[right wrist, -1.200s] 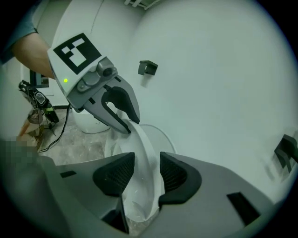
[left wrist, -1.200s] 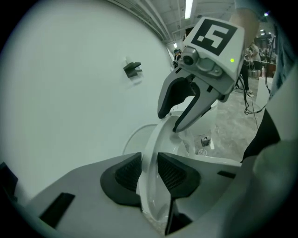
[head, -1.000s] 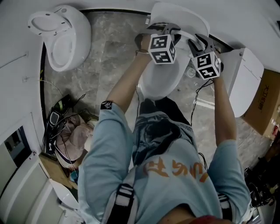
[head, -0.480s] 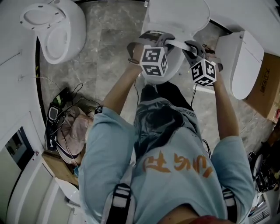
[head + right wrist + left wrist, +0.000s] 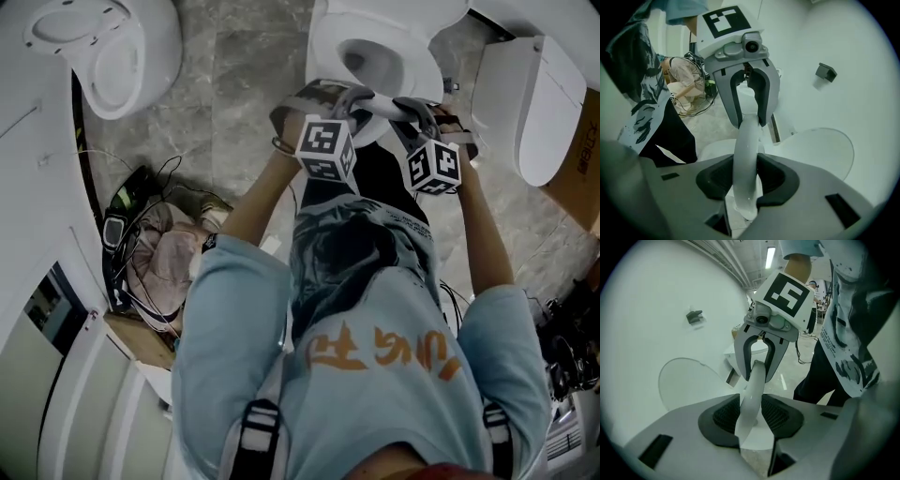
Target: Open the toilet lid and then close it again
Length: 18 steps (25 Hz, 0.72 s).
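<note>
Marble floor (image 5: pixel 234 103) spreads under a showroom row of white fixtures: a second toilet (image 5: pixel 112 47) at upper left, another (image 5: pixel 539 103) at right, and a tangle of cables and cloth (image 5: pixel 150 253) against the left wall. We stand over the middle toilet, its bowl (image 5: pixel 405 49) uncovered just beyond our hands. The toilet lid (image 5: pixel 751 394) is held raised off the bowl by its front edge, which runs between the jaws of both grippers. The left gripper (image 5: pixel 753 420) has the thin white rim between its dark pads, which touch it. The right gripper (image 5: pixel 746 180) clamps the same rim just beside it. Both sets of jaws have just been opening slightly, with the lid's edge between them.
</note>
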Each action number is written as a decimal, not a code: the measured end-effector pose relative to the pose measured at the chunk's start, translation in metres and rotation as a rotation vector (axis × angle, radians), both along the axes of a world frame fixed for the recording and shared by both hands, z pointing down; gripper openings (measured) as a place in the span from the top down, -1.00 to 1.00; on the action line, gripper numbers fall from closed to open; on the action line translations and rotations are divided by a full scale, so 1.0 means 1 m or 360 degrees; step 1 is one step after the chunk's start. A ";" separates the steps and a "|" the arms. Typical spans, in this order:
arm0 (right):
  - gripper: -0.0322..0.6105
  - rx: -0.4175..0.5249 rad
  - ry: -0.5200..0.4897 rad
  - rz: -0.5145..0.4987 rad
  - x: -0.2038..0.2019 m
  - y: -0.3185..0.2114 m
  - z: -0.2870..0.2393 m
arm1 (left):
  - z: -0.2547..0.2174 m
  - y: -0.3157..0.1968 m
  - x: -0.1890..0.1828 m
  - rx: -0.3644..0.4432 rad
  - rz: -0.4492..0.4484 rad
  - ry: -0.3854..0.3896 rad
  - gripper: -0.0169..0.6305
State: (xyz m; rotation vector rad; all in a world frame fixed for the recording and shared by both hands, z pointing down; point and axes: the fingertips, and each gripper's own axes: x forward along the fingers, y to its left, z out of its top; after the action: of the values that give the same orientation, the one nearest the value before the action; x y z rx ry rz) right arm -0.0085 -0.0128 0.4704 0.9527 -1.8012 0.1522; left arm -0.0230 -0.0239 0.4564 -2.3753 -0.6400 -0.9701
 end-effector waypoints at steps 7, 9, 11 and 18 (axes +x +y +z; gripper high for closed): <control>0.37 -0.0062 0.0049 -0.0011 -0.032 0.023 0.044 | 0.043 0.023 -0.033 -0.0020 0.0076 -0.0128 0.43; 0.32 -0.0096 -0.0012 0.0050 -0.041 0.031 0.058 | 0.060 0.031 -0.041 -0.0051 0.0095 -0.0173 0.40; 0.22 -0.0126 -0.0083 0.0103 -0.051 0.039 0.070 | 0.075 0.040 -0.049 -0.0049 0.0121 -0.0195 0.39; 0.21 -0.0225 -0.0130 0.0011 -0.067 0.062 0.109 | 0.120 0.066 -0.068 -0.0034 0.0197 -0.0330 0.35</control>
State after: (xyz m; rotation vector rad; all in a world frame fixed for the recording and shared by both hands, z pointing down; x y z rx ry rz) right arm -0.0758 0.0496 0.5794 0.8627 -1.8356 0.3226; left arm -0.0912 0.0425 0.5761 -2.2407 -0.8681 -1.1685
